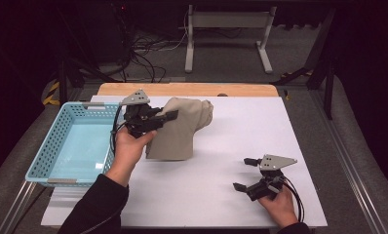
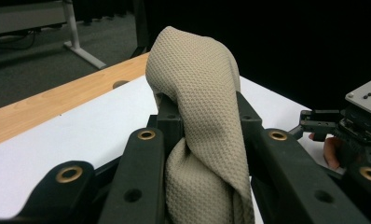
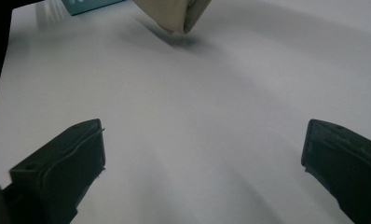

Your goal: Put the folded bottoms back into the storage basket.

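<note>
Beige waffle-weave cloth (image 1: 180, 127) hangs bunched from the left gripper (image 1: 168, 116), whose jaws are clamped on a gathered fold near its top, likely so it lifts clear of the white table (image 1: 241, 131) toward the blue basket (image 1: 50, 146) just beside it. Well apart, the right gripper (image 1: 244, 173) rests with jaws spread wide, holding nothing.

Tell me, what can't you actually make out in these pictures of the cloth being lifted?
- Left claw: in the left gripper view the beige cloth bunches between its jaws and covers their tips.
- Cloth's lower end: cut off by the top edge of the right gripper view; whether it touches the white table is unclear.
- Blue basket: in the high view the left hand hides its near right corner.
</note>
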Tool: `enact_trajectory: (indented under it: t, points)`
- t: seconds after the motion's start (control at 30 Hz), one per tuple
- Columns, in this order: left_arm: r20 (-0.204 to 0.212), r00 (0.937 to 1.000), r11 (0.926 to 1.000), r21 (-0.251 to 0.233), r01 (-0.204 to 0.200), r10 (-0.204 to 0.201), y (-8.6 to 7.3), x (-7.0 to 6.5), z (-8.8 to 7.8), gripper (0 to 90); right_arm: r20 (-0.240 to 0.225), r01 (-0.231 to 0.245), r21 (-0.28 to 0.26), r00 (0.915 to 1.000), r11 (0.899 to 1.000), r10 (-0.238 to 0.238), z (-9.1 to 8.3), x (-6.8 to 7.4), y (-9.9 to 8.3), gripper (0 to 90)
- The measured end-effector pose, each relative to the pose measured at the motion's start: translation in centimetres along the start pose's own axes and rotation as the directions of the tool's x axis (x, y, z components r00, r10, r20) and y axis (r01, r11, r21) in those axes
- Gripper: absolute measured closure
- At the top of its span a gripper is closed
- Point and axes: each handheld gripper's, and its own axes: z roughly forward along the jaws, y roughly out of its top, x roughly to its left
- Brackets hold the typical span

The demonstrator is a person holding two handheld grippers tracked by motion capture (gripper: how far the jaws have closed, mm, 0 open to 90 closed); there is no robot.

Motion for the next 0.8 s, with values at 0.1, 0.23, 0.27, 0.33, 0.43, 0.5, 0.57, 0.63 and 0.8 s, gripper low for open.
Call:
enact_trajectory:
  t: [0.1,0.23,0.27,0.33,0.43,0.5,0.57,0.63,0.8]
  points:
    - [-0.003,1.0,1.0,-0.009,0.0,0.0,0.1,-0.1,-0.8,71.9,0.001,0.001,0.001,1.0,1.0,-0.001,0.0,0.0,0.0,0.2]
    - [-0.005,1.0,0.9998,-0.017,-0.007,0.007,0.2,-0.1,-1.6,71.9,0.001,-0.001,0.001,1.0,1.0,0.001,0.0,0.0,0.0,0.1]
    - [-0.007,0.9999,0.9998,-0.02,-0.009,0.008,0.3,-0.1,-1.8,71.9,0.001,0.0,0.003,1.0,1.0,0.0,0.0,0.0,0.0,0.1]
    - [-0.008,0.9999,0.9996,-0.025,-0.009,0.008,0.4,-0.2,-2.3,71.9,0.003,0.001,0.001,1.0,1.0,-0.001,0.0,0.0,0.0,0.2]
    - [-0.017,0.9996,0.9993,-0.031,-0.021,0.02,0.6,-0.2,-3.0,71.9,0.003,-0.001,0.001,1.0,1.0,0.001,0.0,0.0,0.0,0.2]
    - [-0.018,0.9997,0.9993,-0.034,-0.017,0.017,0.7,-0.3,-3.5,71.9,0.003,-0.002,0.0,1.0,1.0,0.002,0.0,0.0,0.0,0.2]
    - [-0.023,0.9995,0.999,-0.039,-0.022,0.021,0.9,-0.3,-3.9,71.9,0.003,-0.003,-0.001,1.0,1.0,0.003,0.0,0.0,0.0,0.2]
    - [-0.027,0.9994,0.9988,-0.044,-0.022,0.021,1.0,-0.3,-4.6,71.9,0.004,-0.003,-0.002,1.0,1.0,0.003,-0.1,0.0,0.0,0.2]
    - [-0.04,0.9989,0.9984,-0.05,-0.027,0.025,1.4,-0.5,-5.7,71.9,0.005,-0.002,-0.004,1.0,1.0,0.003,-0.1,0.0,0.0,0.2]
